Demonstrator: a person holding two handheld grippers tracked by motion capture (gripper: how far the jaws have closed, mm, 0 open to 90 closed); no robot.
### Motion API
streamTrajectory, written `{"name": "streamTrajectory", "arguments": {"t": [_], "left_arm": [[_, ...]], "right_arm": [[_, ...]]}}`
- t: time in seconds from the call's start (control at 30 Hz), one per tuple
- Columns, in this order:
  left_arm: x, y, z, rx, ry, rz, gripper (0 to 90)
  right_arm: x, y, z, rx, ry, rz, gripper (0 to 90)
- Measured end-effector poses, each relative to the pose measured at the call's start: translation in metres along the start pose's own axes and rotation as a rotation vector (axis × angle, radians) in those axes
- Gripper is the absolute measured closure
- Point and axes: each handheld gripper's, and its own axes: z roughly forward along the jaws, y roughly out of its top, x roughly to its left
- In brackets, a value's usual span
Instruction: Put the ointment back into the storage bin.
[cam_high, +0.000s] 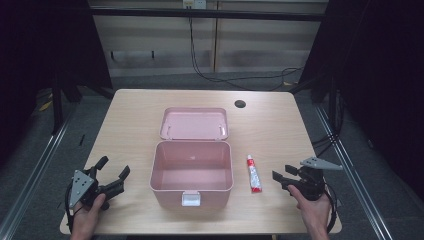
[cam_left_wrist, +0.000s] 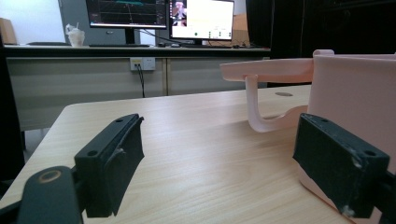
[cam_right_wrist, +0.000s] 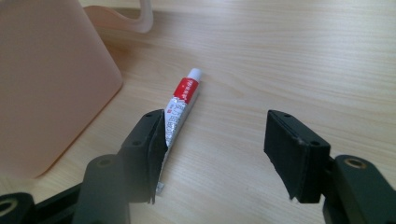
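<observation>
Right gripper (cam_high: 283, 179): jaws stand wide with nothing between the pads; it rests low at the table's near right edge, aimed toward the tube.
Tube (cam_right_wrist: 180, 108): small, with white cap and red band, lying flat on the table (cam_high: 280, 125) just ahead of this gripper; its crimped tail sits beside and partly behind the left-hand jaw in the right gripper view, cap end pointing away. Not touched, as far as can be judged.
Box (cam_high: 192, 172): pink, open and empty, lid (cam_high: 194, 123) thrown back; it stands between the two grippers, just beyond the tube from the right one.
Left gripper (cam_high: 112, 174): jaws wide, holding nothing; the box wall lies close off its right-hand jaw.
Step in hand: judged to be the approach to picking up the tube; no grasp made.
Next move: shift the right gripper sideways until the tube lies between the pads, lower, close across its flat body, then lift over the box rim.
</observation>
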Motion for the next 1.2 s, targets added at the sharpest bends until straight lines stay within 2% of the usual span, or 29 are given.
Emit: {"name": "streamTrajectory", "arguments": {"t": [0.03, 0.07, 0.1, 0.17, 0.27, 0.3, 0.37, 0.53, 0.57, 0.9, 1.03, 1.07, 1.1, 1.13, 1.2], "left_arm": [[0.000, 0.000, 0.000, -0.001, -0.001, 0.000, 15.7], [0.001, 0.000, -0.001, 0.004, 0.006, 0.024, 15.7], [0.000, 0.000, 0.000, 0.003, 0.000, 0.011, 15.7], [-0.001, 0.000, 0.000, 0.001, 0.001, 0.011, 15.7], [-0.001, 0.000, 0.000, 0.002, 0.001, 0.015, 15.7], [-0.001, 0.000, 0.000, 0.003, 0.002, 0.015, 15.7], [0.000, 0.000, -0.001, -0.003, -0.001, 0.017, 15.7], [-0.001, -0.001, -0.002, -0.013, -0.012, 0.013, 15.7], [-0.001, -0.001, -0.002, -0.013, -0.010, 0.014, 15.7], [-0.001, -0.001, -0.002, -0.014, -0.012, 0.015, 15.7], [-0.001, -0.001, -0.002, -0.014, -0.013, 0.014, 15.7], [-0.001, -0.001, -0.002, -0.015, -0.013, 0.014, 15.7], [-0.001, -0.001, -0.002, -0.014, -0.014, 0.014, 15.7], [-0.001, -0.001, -0.002, -0.014, -0.014, 0.014, 15.7], [-0.001, -0.001, -0.002, -0.014, -0.014, 0.014, 15.7]], "right_arm": [[0.000, 0.000, 0.000, 0.000, 0.000, 0.000, 39.0], [0.000, 0.001, 0.000, 0.011, -0.005, 0.002, 39.6], [0.001, 0.005, -0.002, 0.037, 0.004, 0.011, 41.2], [0.001, 0.009, -0.003, 0.054, 0.006, 0.024, 40.8], [0.001, 0.014, -0.003, 0.079, 0.029, 0.020, 40.8], [0.002, 0.020, -0.002, 0.107, 0.048, 0.011, 40.6], [0.003, 0.023, -0.001, 0.113, 0.056, 0.012, 40.3], [0.008, 0.033, 0.007, 0.186, 0.068, -0.013, 37.6], [0.011, 0.037, 0.012, 0.228, 0.070, -0.020, 38.5], [0.024, 0.057, 0.029, 0.323, 0.075, -0.057, 43.9], [0.024, 0.062, 0.038, 0.400, 0.099, -0.038, 48.0], [0.024, 0.062, 0.038, 0.400, 0.099, -0.038, 48.0], [0.025, 0.065, 0.041, 0.427, 0.094, -0.018, 50.7], [0.025, 0.065, 0.041, 0.427, 0.094, -0.018, 50.7], [0.026, 0.068, 0.045, 0.465, 0.100, -0.005, 51.8]]}}
